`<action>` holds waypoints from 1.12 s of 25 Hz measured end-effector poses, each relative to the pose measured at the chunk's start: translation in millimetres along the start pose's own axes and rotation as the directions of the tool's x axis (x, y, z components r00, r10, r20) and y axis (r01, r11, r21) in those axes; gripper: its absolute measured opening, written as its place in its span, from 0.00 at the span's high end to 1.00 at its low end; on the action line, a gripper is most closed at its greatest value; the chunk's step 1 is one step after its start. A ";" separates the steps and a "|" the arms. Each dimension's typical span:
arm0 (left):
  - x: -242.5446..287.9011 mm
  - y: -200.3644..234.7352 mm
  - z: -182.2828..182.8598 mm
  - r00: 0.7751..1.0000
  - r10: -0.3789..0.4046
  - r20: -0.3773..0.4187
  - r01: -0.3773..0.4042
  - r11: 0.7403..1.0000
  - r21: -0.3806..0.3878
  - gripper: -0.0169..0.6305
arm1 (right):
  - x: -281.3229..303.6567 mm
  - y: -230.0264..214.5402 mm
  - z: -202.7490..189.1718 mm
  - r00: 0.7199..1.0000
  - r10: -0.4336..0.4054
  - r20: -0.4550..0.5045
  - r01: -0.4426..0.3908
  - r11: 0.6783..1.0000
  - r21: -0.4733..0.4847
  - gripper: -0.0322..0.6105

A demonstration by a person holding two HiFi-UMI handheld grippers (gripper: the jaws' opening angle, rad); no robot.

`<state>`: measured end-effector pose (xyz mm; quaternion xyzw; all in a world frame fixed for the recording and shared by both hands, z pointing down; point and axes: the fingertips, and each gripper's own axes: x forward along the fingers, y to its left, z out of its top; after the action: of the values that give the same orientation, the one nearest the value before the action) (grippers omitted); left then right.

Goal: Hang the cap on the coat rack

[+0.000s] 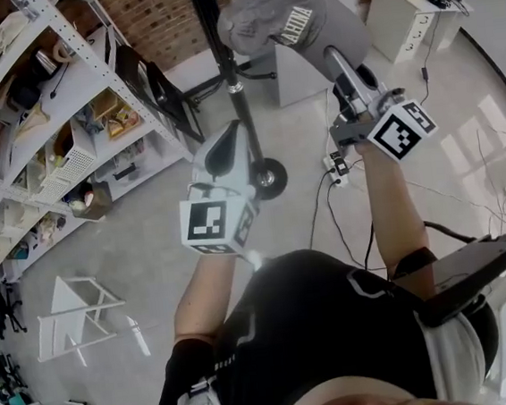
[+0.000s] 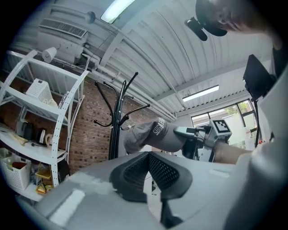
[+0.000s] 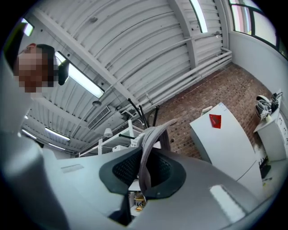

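Brick wall (image 1: 162, 22) behind coat rack (image 1: 213, 30) | right gripper (image 3: 145, 168) clamps cap (image 1: 293, 24) | left gripper (image 2: 147, 173) closed, empty | I'd seat it squarely over hook (image 2: 143, 107).

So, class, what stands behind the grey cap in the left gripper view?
Behind the cap: brick wall, with the black coat rack just left of it. The stretch of wall directly behind the cap is covered.

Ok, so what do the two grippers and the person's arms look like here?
The left gripper and right gripper are smooth light grey shells with dark, mesh-textured fingers. Each carries a cube with black-and-white square markers. The person wears a black short-sleeved top, so the forearms are uncovered.
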<state>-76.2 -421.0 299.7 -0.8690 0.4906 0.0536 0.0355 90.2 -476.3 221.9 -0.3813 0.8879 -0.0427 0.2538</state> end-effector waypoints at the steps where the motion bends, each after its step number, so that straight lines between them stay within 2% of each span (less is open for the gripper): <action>1: 0.5 -0.6 -1.0 1.000 -0.001 -0.002 0.001 1.000 -0.001 0.97 | -3.1 -4.6 -4.4 1.000 -0.018 -0.012 0.018 1.000 0.002 0.89; 5: -0.8 -2.4 -1.4 1.000 0.001 -0.003 -0.001 1.000 -0.004 0.97 | -11.3 -4.5 -14.2 0.997 -0.027 -0.077 0.023 0.999 -0.043 0.89; 10: -4.6 1.4 0.5 1.000 0.010 0.000 -0.010 1.000 -0.006 0.97 | -6.4 30.8 -4.6 0.984 0.114 -0.133 -0.125 0.989 -0.076 0.90; 13: -10.1 4.2 1.8 1.000 0.023 0.006 -0.023 1.000 0.000 0.97 | 5.0 62.2 -4.3 0.955 0.234 -0.183 -0.254 0.963 -0.092 0.90; 17: -23.0 14.9 5.9 0.998 0.063 0.021 -0.063 0.998 0.005 0.97 | 22.3 103.7 -6.4 0.895 0.382 -0.231 -0.413 0.905 -0.100 0.89; 21: -36.6 30.7 10.2 0.994 0.106 0.032 -0.107 0.994 0.004 0.97 | 51.4 126.5 -1.1 0.863 0.455 -0.220 -0.485 0.868 -0.108 0.89; 28: -61.1 54.9 12.1 0.984 0.172 0.034 -0.173 0.985 0.016 0.97 | 103.8 128.3 15.5 0.854 0.501 -0.142 -0.517 0.847 -0.126 0.89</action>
<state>-155.2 -396.1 295.0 -0.8218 0.5640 0.0659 0.0469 -46.7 -456.5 130.5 -0.1485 0.9696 0.0776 0.1782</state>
